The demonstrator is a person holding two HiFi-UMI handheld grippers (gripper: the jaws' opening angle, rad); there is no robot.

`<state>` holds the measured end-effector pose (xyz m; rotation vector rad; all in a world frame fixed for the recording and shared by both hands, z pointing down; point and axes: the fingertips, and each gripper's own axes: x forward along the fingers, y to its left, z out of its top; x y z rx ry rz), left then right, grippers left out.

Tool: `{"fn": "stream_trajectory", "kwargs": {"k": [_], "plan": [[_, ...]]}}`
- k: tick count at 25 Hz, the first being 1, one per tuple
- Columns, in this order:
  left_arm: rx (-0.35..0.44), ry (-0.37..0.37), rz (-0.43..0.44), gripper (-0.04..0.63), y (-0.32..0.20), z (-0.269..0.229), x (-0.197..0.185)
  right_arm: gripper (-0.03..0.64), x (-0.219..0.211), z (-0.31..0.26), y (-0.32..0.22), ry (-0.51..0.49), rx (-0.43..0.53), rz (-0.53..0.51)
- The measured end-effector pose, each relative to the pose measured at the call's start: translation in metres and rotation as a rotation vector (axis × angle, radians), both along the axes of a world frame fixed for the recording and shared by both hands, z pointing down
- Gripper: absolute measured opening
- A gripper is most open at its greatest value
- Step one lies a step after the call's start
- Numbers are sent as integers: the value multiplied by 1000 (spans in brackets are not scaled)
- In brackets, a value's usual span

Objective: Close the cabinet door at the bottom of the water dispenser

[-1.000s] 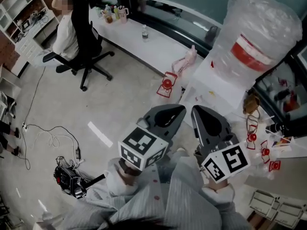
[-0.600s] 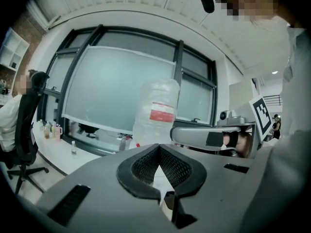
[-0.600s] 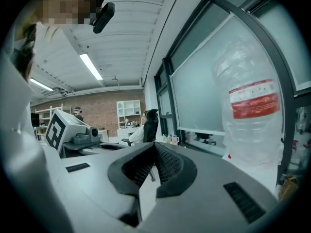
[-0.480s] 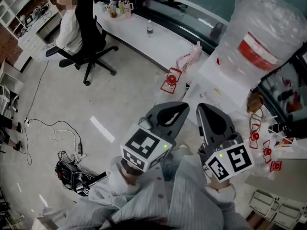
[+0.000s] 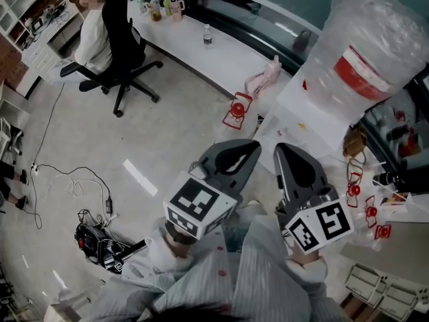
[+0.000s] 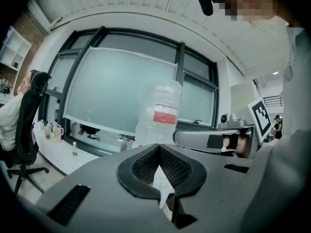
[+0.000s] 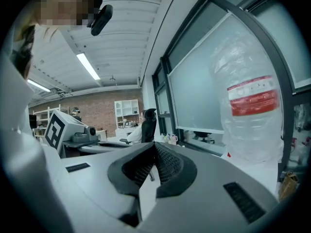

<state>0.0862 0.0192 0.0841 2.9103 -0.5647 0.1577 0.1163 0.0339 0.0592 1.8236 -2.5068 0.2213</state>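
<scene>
As only the head view shows, cables (image 5: 80,186) cross the floor (image 5: 167,126).

White dispenser (image 5: 295,113), clear bottle (image 5: 382,25) w/ red label (image 5: 362,74); grey floor (image 5: 100,139); blk chair (image 5: 124,32)

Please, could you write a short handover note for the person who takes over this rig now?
Left gripper: shut, empty, held in the air.
Right gripper: shut, empty, beside it.
Both point toward the white water dispenser, which carries a large clear plastic bottle with a red label; neither touches it.
The bottom cabinet door is not clear in any view.
Done: nothing visible.
Remaining: reach the door and push it closed.
</scene>
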Motion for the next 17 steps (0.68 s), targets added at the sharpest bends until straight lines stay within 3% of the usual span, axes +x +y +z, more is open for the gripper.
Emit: {"fn": "stream_trajectory", "kwargs": {"k": [17], "plan": [[-16,-4,-13,11,-2,6,-16,14,-20,7,-3,-3,-19,-27]]}}
